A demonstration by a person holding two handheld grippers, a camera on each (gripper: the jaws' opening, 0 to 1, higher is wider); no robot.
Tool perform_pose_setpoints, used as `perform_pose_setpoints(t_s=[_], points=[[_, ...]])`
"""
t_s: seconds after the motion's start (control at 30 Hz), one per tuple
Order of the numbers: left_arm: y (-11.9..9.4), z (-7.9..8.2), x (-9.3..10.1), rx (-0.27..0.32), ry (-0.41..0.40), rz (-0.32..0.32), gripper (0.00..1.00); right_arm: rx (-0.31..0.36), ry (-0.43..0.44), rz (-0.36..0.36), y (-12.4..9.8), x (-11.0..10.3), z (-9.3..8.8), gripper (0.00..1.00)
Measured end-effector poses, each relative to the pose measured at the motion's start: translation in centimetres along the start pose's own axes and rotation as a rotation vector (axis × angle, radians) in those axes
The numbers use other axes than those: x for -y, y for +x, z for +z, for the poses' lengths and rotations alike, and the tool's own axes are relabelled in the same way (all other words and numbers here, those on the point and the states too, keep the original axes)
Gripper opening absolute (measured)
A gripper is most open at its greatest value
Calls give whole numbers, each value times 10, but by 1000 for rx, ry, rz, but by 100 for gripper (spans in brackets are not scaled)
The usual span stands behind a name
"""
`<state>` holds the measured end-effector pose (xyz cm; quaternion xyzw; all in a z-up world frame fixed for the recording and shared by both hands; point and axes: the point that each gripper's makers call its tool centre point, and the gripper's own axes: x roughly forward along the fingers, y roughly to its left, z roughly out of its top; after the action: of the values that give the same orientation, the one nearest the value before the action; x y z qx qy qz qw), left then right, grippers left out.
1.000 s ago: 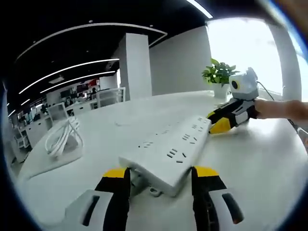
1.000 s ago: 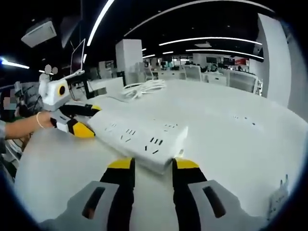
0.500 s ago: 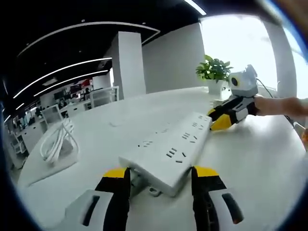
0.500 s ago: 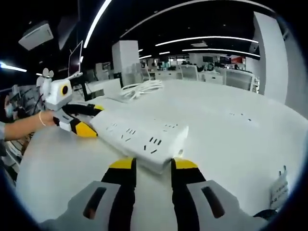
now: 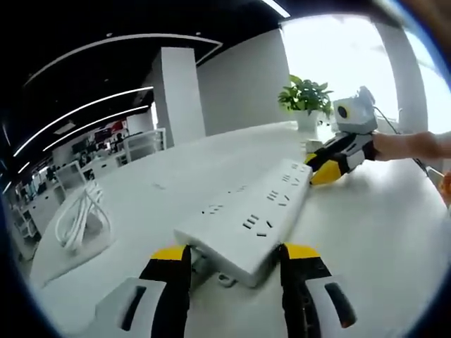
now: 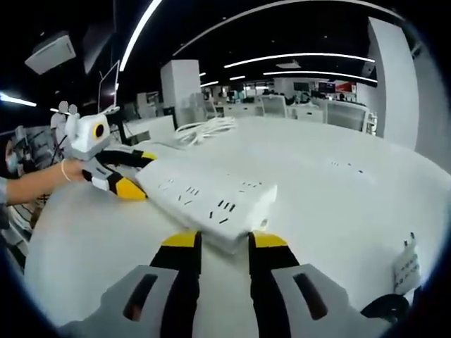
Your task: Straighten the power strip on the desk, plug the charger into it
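A long white power strip point(image 5: 246, 218) lies lengthwise across the white desk point(image 5: 366, 239). My left gripper point(image 5: 234, 253) has its yellow-tipped jaws on either side of the strip's near end and is shut on it. At the far end, my right gripper point(image 5: 320, 167) holds the strip in the same way. In the right gripper view the power strip point(image 6: 204, 197) runs away to the left from my right gripper point(image 6: 224, 241), and my left gripper point(image 6: 134, 174) clamps its far end. A small white plug-like item point(image 6: 405, 266) sits at the desk's right edge.
A coiled white cable point(image 5: 79, 215) lies on the desk left of the strip, and this coiled cable point(image 6: 211, 129) lies beyond the strip in the right gripper view. A potted plant point(image 5: 303, 98) stands at the far edge. A person's hand point(image 5: 416, 144) holds the right gripper. Office desks stand behind.
Both cameras have drifted a little, with the strip held at both ends throughout. The right gripper's jaws stand slightly closer together than a second ago.
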<state>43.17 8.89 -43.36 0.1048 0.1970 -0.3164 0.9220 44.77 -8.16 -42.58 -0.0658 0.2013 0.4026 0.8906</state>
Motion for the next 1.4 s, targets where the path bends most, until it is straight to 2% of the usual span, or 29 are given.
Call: perform_pose_setpoints(t_s=[1.4], points=[[11,7,6,-33,49,-37,48,17,36,-54,-17,6,-5,21]])
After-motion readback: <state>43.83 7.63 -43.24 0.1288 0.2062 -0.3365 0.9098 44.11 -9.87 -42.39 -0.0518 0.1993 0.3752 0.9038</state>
